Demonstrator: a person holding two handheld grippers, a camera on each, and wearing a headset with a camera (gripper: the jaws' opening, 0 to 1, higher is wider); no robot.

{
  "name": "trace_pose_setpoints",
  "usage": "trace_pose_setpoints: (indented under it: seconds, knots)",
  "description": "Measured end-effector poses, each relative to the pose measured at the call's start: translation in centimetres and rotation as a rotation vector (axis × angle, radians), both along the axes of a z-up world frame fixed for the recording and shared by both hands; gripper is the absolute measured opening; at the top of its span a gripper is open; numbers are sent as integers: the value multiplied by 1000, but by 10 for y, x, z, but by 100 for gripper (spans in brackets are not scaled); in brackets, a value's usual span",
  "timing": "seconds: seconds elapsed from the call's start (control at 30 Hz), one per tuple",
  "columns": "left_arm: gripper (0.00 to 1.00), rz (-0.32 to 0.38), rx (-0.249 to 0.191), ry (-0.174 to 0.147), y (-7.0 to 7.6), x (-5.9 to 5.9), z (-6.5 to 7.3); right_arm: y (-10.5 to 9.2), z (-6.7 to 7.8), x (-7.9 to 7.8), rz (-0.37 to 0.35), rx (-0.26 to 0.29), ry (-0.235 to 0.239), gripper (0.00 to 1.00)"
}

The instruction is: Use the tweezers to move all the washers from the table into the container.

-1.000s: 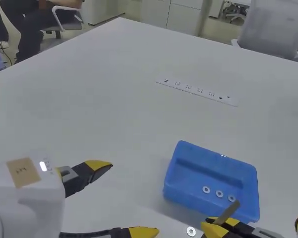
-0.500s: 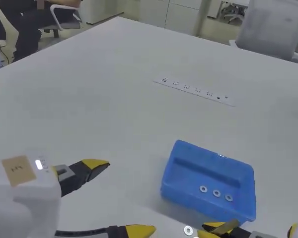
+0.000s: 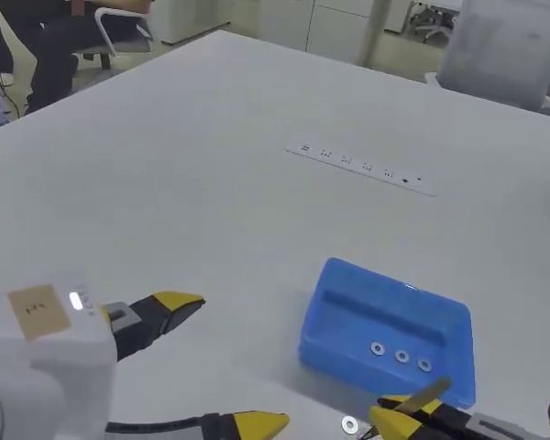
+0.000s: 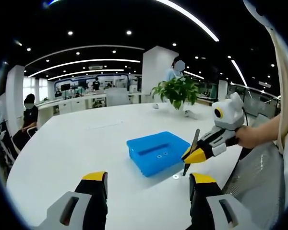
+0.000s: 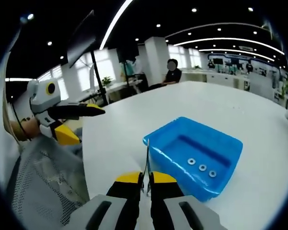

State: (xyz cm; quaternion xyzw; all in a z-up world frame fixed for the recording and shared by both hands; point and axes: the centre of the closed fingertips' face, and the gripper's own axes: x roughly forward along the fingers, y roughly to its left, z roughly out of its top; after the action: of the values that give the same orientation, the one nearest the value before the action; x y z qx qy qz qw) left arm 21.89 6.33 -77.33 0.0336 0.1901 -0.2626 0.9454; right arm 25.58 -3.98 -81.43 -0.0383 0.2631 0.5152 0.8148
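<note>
Container (image 3: 332, 354) — glossy plastic, seemingly.

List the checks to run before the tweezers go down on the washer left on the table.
1. Grip: the right gripper is shut on the tweezers: ok.
2. Target: the loose washer lies on the table by the near wall of the container: ok.
3. Aim: tweezer tips lined up on that washer: cannot tell.
4. Drop spot: the container is upright and open, with three washers inside: ok.
5. Clearance: the left gripper is open, apart from container and washer: ok.
</note>
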Motion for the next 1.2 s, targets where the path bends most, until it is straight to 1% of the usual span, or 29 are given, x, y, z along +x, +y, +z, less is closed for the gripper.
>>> trace_pose_setpoints:
  seconds: [0.1, 0.2, 0.37, 0.5, 0.63, 0.87, 1.2]
  knots:
    - [69, -1, 0, 0, -1, 0, 0, -1, 7, 6, -12, 17, -2, 3]
    - [69, 1, 0, -1, -1, 0, 0, -1, 18, 12, -23, 43, -12, 3]
    - [69, -1, -2, 0, -2, 0, 1, 3, 31, 23, -32, 81, -27, 3]
    - [69, 2, -2, 0, -2, 0, 1, 7, 40, 35, -50, 121, -31, 3]
    - [69, 3, -2, 0, -2, 0, 1, 12, 46, 47, -62, 149, -30, 3]
    - [69, 3, -2, 2, -2, -1, 1, 19, 48, 59, -58, 155, -38, 3]
    - [68, 0, -2, 6, -2, -2, 0, 22, 34, 74, -63, 120, -24, 3]
